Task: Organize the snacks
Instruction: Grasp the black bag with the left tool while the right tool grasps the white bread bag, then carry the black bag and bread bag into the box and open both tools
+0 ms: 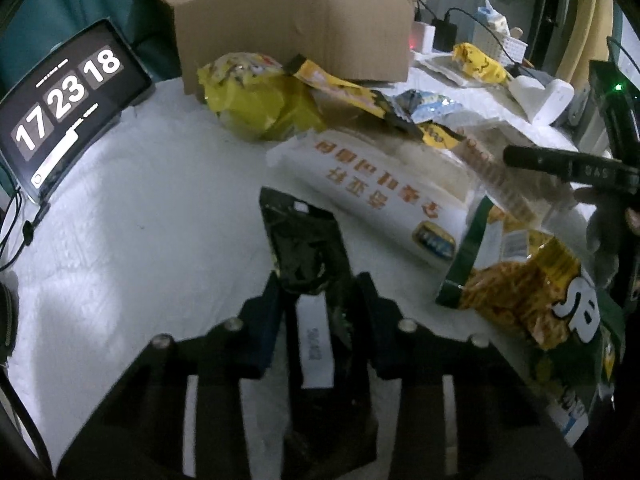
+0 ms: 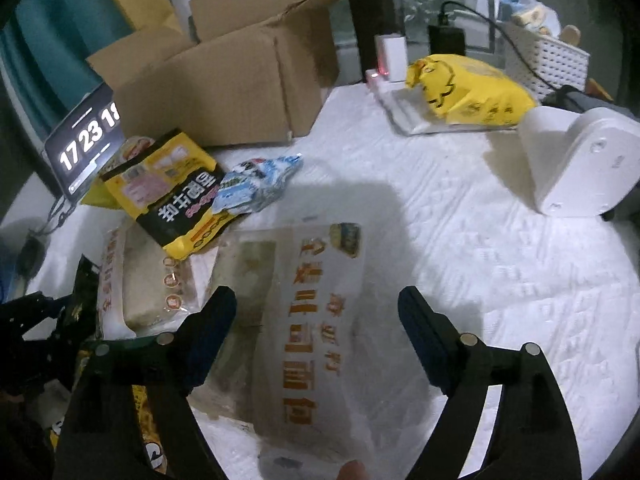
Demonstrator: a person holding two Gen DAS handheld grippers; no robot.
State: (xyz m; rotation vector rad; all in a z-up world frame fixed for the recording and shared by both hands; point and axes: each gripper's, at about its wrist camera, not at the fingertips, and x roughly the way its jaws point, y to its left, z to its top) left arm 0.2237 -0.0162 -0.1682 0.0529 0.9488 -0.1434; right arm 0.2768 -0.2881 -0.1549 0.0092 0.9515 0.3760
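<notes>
My left gripper (image 1: 320, 284) is shut on a black snack packet (image 1: 300, 240) and holds it above the white cloth. My right gripper (image 2: 316, 300) is open, its fingers on either side of a clear bread bag with orange lettering (image 2: 304, 320); a fingertip shows at its near edge. The same bread bag lies in the left wrist view (image 1: 372, 184). A green and yellow chip bag (image 1: 528, 292) lies to its right. A yellow and black packet (image 2: 168, 188), a blue and white packet (image 2: 256, 184) and a yellow bag (image 1: 256, 96) lie before the open cardboard box (image 2: 224, 80).
A tablet showing a clock (image 1: 60, 108) leans at the left with cables. A yellow duck bag (image 2: 468, 92) on a tray, a white device (image 2: 580, 160), a white basket (image 2: 548, 56) and chargers (image 2: 446, 40) stand at the back right.
</notes>
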